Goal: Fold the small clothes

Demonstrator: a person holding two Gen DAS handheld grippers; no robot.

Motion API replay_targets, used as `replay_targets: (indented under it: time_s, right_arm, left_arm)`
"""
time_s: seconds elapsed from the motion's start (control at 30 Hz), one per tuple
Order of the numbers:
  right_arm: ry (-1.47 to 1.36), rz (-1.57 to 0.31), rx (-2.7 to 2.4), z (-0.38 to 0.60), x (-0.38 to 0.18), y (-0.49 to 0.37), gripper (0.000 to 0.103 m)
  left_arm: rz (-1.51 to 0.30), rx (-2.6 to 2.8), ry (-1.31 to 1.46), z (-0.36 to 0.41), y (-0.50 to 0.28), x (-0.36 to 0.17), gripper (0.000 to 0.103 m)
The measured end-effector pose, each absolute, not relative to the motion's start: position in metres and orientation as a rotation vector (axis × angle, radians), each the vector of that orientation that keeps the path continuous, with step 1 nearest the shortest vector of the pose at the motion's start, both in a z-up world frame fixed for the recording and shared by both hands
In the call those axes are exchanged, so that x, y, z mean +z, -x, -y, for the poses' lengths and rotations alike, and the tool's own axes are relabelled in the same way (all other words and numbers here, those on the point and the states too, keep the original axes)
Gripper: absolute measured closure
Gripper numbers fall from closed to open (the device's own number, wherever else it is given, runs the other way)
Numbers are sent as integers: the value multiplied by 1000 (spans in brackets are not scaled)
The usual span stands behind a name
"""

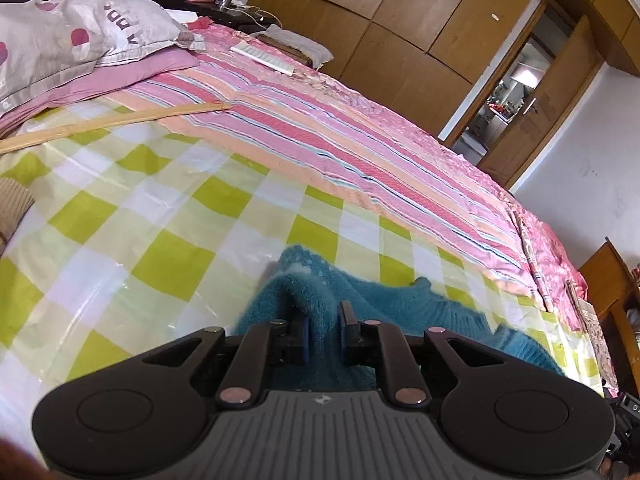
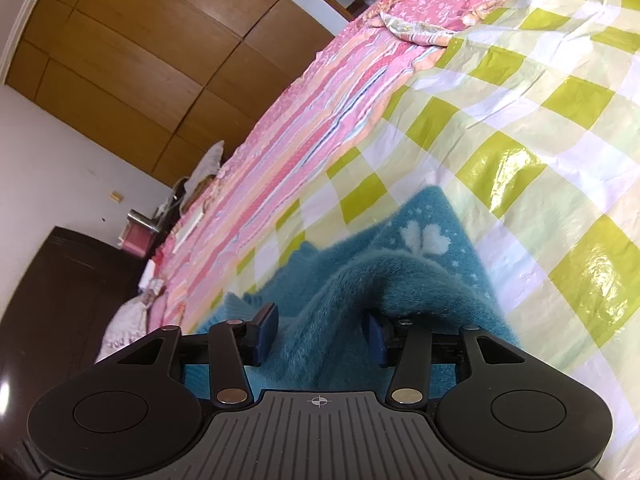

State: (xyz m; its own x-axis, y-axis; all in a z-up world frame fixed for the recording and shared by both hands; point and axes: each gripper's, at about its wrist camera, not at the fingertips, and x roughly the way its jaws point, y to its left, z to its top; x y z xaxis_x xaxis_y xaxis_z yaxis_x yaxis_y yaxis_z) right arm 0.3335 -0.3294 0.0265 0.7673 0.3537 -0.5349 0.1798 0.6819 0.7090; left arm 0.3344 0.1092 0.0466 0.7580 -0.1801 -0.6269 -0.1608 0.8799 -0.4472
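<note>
A fluffy teal sweater (image 1: 316, 280) lies on a green-and-white checked plastic sheet (image 1: 168, 216) that covers the bed. My left gripper (image 1: 325, 320) is shut on a raised fold of it, the blue pads pinching the knit from both sides. In the right wrist view the same teal sweater (image 2: 360, 280) shows a white clover motif (image 2: 424, 240). A ridge of it runs up between the fingers of my right gripper (image 2: 320, 322). Those jaws stand apart, and the left pad (image 2: 267, 330) is clear of the cloth.
A pink striped quilt (image 1: 340, 128) covers the bed beyond the sheet. Pillows (image 1: 72, 36) and a long wooden stick (image 1: 112, 122) lie at the head end. Wooden wardrobes (image 1: 400, 12) and an open doorway (image 1: 508, 96) stand past the far side.
</note>
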Motion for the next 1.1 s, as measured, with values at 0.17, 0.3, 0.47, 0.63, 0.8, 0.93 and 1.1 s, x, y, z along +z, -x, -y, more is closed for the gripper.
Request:
replay_targets:
  time_s: [0.17,0.3,0.47,0.63,0.8,0.93,1.1]
  right_arm:
    - [-830,-682,121,325,32,-332,48]
    - [-833,-663,136,324,37,-330,44]
    - [-887,-605,181,330,40,-322,34]
    - [-827,-558,139,336,54,-313,34]
    - [-646,-569,56,336,57,-305,34]
    - [-472,-630,-3,325,46,-300,40]
    - [-260,-699,-65,307,32,-303,65]
  left_arm:
    - [-726,-56,616,-120,-335,47,78]
    - [-728,-52,662,-127,-335,52,78]
    - [-693,-26,612,-118,-332,58,74]
    - [-580,128,492,-110,-321,69,73]
    - [-532,179,337,-101,-314,73,61]
    - [-585,177,272,-91,-312,55,60]
    - [-646,189,186,-75,-305,34,60]
